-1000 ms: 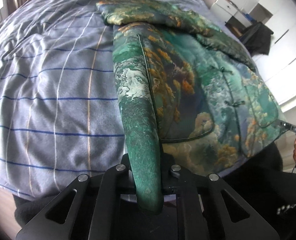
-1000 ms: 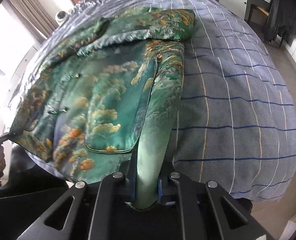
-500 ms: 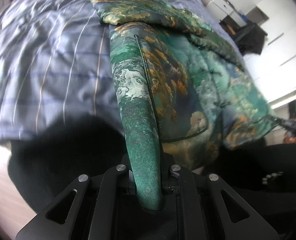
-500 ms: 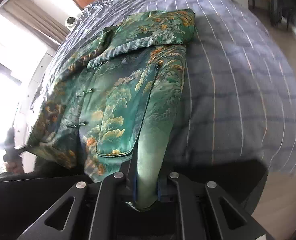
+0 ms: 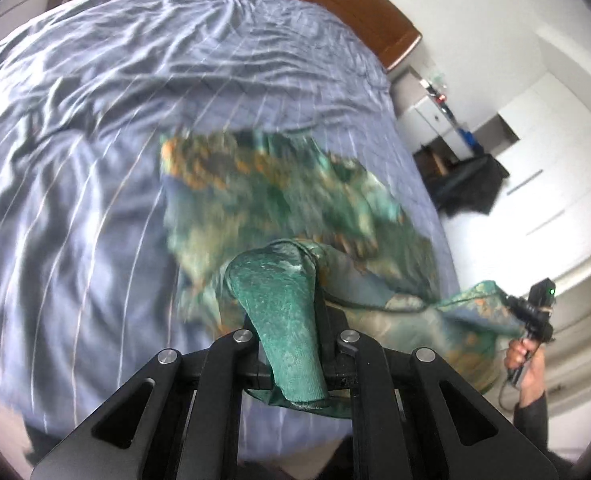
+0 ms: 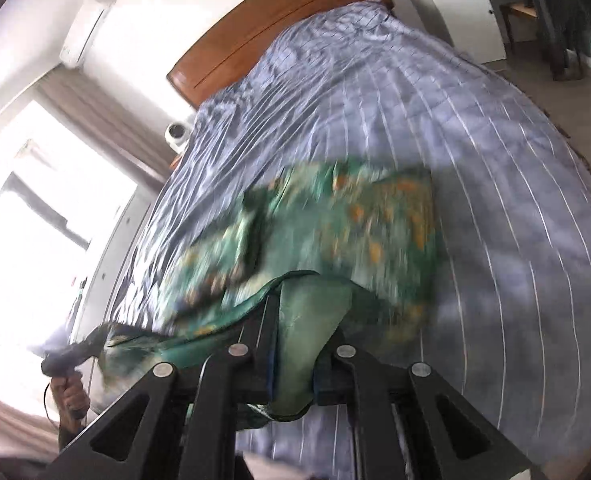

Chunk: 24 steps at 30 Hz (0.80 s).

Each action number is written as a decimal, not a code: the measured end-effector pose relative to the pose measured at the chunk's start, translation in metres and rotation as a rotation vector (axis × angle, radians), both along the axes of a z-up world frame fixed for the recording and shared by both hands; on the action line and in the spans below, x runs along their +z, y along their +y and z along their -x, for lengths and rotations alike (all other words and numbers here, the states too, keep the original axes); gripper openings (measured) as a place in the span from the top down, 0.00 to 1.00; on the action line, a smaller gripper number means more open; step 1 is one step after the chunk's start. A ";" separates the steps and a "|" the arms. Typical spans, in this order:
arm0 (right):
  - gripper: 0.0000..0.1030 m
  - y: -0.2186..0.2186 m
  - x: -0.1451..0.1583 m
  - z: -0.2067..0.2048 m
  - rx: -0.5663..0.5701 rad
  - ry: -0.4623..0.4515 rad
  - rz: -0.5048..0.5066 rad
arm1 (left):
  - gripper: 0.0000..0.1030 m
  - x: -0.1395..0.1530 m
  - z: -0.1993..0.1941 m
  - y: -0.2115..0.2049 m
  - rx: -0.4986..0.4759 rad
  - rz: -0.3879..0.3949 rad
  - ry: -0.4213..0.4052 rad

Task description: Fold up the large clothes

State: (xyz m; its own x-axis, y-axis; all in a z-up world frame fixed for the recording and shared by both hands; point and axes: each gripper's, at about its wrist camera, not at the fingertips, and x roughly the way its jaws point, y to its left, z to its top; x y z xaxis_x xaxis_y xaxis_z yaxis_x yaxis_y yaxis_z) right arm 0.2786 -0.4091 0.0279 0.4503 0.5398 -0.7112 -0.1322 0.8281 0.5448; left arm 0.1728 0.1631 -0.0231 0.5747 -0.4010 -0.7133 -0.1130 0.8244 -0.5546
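Observation:
A green jacket with orange and gold print point(image 5: 279, 196) point(image 6: 347, 232) lies on the bed, blurred by motion. Its near hem is lifted off the bedding and stretched between my two grippers. My left gripper point(image 5: 291, 320) is shut on one hem corner, green cloth bunched between its fingers. My right gripper point(image 6: 299, 332) is shut on the other corner. In the left wrist view the right gripper point(image 5: 531, 312) shows at the far right, held by a hand point(image 5: 523, 364). In the right wrist view the left gripper point(image 6: 65, 360) shows at the lower left.
The bed carries a blue-grey striped cover point(image 5: 75, 160) point(image 6: 495, 200) with a wooden headboard point(image 5: 335, 0) point(image 6: 263, 36) at the far end. White cabinets point(image 5: 435, 116) point(image 6: 467, 8) and a dark garment over a chair point(image 5: 471, 184) stand beside it. A bright window point(image 6: 27, 216) is at the left.
Both grippers rose and swung toward the headboard, carrying the jacket's hem up off the bed edge. The jacket, earlier spread flat, now bunches and doubles over. The headboard has come into view.

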 end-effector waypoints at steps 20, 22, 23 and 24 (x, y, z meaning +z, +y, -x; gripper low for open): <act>0.82 -0.003 -0.120 -0.101 -0.220 0.213 -0.157 | 0.50 -0.065 -0.099 -0.005 0.018 -0.065 0.125; 0.75 -0.006 -0.122 -0.102 -0.226 0.229 -0.203 | 0.38 -0.056 -0.098 0.001 0.026 -0.014 0.094; 0.68 -0.008 -0.122 -0.103 -0.227 0.236 -0.231 | 0.25 -0.052 -0.098 0.004 0.038 0.003 0.077; 0.60 -0.011 -0.121 -0.103 -0.233 0.241 -0.268 | 0.16 -0.044 -0.095 0.010 0.071 -0.004 0.049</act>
State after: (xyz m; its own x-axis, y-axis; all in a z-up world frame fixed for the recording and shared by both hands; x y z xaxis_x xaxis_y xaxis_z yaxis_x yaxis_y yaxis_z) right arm 0.3820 -0.4198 -0.0926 0.4199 0.6237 -0.6593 0.1993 0.6454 0.7374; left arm 0.2674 0.1729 -0.0672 0.5660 -0.3577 -0.7428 -0.1981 0.8156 -0.5437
